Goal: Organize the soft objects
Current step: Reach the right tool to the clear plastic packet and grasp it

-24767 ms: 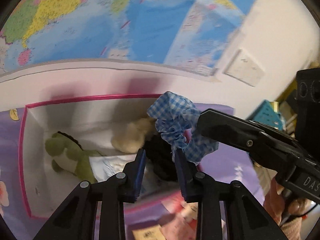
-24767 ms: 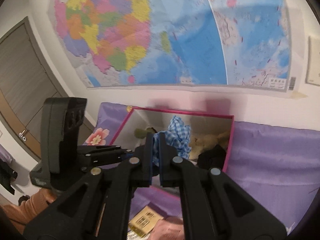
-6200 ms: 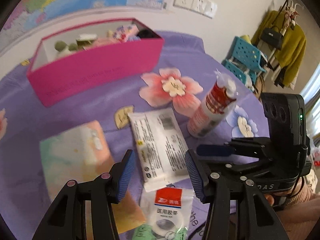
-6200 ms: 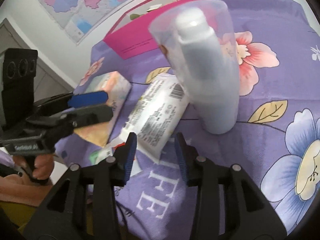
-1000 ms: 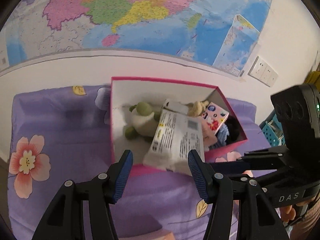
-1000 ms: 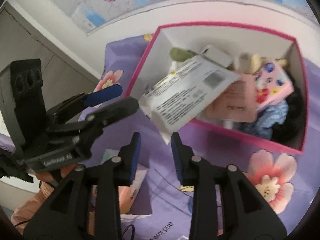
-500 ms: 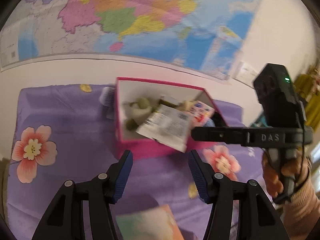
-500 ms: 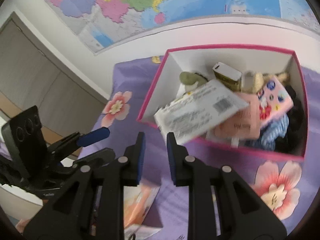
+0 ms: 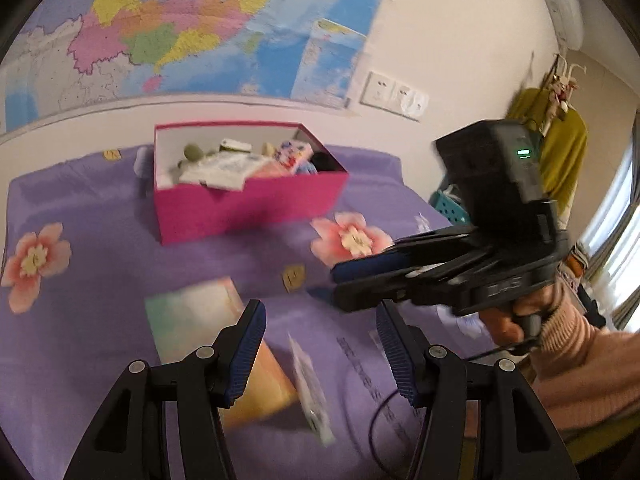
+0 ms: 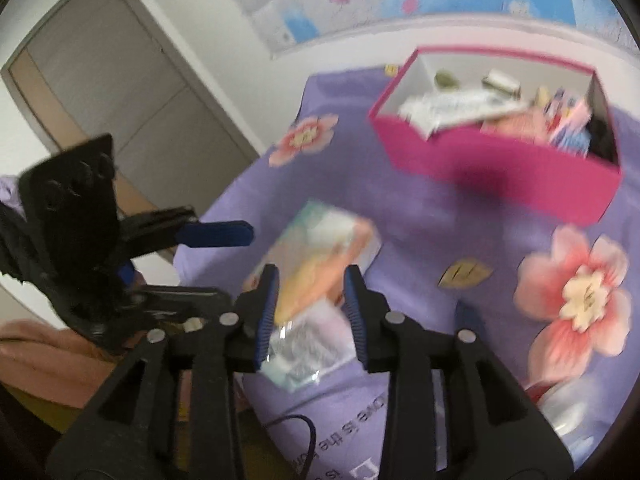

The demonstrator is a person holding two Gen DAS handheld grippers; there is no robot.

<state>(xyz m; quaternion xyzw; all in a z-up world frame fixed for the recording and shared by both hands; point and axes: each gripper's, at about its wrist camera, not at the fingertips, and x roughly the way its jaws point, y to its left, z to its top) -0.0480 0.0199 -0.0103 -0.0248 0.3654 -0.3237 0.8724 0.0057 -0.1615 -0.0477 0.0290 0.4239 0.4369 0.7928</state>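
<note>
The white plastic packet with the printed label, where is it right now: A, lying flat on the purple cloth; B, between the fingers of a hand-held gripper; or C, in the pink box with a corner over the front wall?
C: the white packet lies in the pink box, one corner overhanging its front wall.

- Matt purple cloth (image 9: 100,248) with printed flowers, spread over the table.
- Pink box (image 9: 248,204) at the far side, cardboard by the look, matt outside, plain white inside.
- Glossy clear plastic packet (image 10: 304,348) at the near edge.
- Smooth, faintly shiny pastel pack (image 9: 196,312) left of it.
- Black matt plastic left gripper (image 9: 320,344) with ribbed blue pads (image 9: 248,354).
- Glossy paper map (image 9: 180,28) on the far wall.
</note>
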